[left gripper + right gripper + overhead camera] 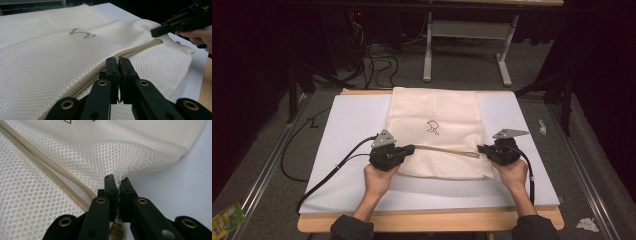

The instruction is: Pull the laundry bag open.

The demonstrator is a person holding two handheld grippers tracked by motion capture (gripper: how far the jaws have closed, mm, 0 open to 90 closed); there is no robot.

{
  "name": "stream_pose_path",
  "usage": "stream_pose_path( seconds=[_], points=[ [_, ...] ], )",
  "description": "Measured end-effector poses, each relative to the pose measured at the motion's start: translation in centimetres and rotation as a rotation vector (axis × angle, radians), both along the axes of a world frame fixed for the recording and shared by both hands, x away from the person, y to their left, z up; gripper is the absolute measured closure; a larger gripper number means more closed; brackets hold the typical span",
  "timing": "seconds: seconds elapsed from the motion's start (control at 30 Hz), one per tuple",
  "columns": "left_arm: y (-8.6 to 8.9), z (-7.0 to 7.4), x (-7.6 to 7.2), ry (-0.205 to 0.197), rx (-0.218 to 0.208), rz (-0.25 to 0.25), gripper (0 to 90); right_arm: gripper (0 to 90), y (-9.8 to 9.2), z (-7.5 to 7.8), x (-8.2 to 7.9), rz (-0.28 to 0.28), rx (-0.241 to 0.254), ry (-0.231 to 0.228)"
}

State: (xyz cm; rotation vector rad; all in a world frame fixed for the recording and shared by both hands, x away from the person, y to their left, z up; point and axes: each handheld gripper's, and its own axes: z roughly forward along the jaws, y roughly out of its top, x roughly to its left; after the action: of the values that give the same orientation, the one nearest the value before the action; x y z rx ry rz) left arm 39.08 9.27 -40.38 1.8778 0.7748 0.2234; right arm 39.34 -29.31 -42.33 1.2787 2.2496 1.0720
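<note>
A cream mesh bag (434, 107) lies flat on a white board (352, 120), with a small dark drawing (433, 127) at its middle. A beige zipper (447, 150) runs across its near part, pulled taut between the two grippers. My left gripper (412, 148) is shut at the zipper's left end; in the left gripper view its tips (117, 60) meet on the zipper line (135, 51). My right gripper (480, 149) is shut on the mesh at the bag's right edge (116, 180), beside the zipper (50, 166). The left gripper view also has the right gripper (156, 32) pinching the bag's far corner.
The white board rests on a wooden table (427, 221). Cables (379, 62) and a white desk frame (467, 30) stand on the floor behind. Metal rails (267, 160) flank the table. A green packet (227, 217) and crumpled paper (587, 224) lie on the floor.
</note>
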Motion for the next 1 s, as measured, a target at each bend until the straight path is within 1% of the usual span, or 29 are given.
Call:
stream_pose_path(
  seconds=[0.13, 0.2, 0.57, 0.63, 0.67, 0.73, 1.0],
  points=[
    [0.5, 0.1, 0.0, -0.001, -0.003, 0.014, 87.4, 88.2, 0.0, -0.2, 0.1, 0.000, 0.000, -0.002],
    [0.8, 0.1, 0.1, 0.005, -0.012, 0.016, 87.4, 88.2, -0.1, -0.2, 0.1, 0.000, -0.001, 0.001],
    [0.9, 0.0, -0.1, 0.004, 0.011, 0.015, 87.5, 88.2, 0.0, -0.2, 0.1, 0.003, 0.001, 0.003],
    [1.1, 0.1, -0.1, -0.007, 0.021, 0.026, 87.5, 88.2, 0.0, -0.1, 0.0, 0.001, -0.005, 0.003],
    [1.2, 0.2, -0.1, -0.005, 0.012, 0.032, 87.5, 88.2, -0.1, -0.2, 0.1, 0.003, -0.005, -0.001],
    [1.6, 0.2, 0.0, -0.002, 0.005, 0.037, 87.5, 88.2, -0.2, -0.3, 0.1, -0.001, -0.006, 0.006],
    [2.8, 0.4, 0.0, -0.003, 0.003, 0.060, 87.5, 88.2, -0.2, -0.4, 0.2, -0.003, -0.008, 0.008]
  ],
)
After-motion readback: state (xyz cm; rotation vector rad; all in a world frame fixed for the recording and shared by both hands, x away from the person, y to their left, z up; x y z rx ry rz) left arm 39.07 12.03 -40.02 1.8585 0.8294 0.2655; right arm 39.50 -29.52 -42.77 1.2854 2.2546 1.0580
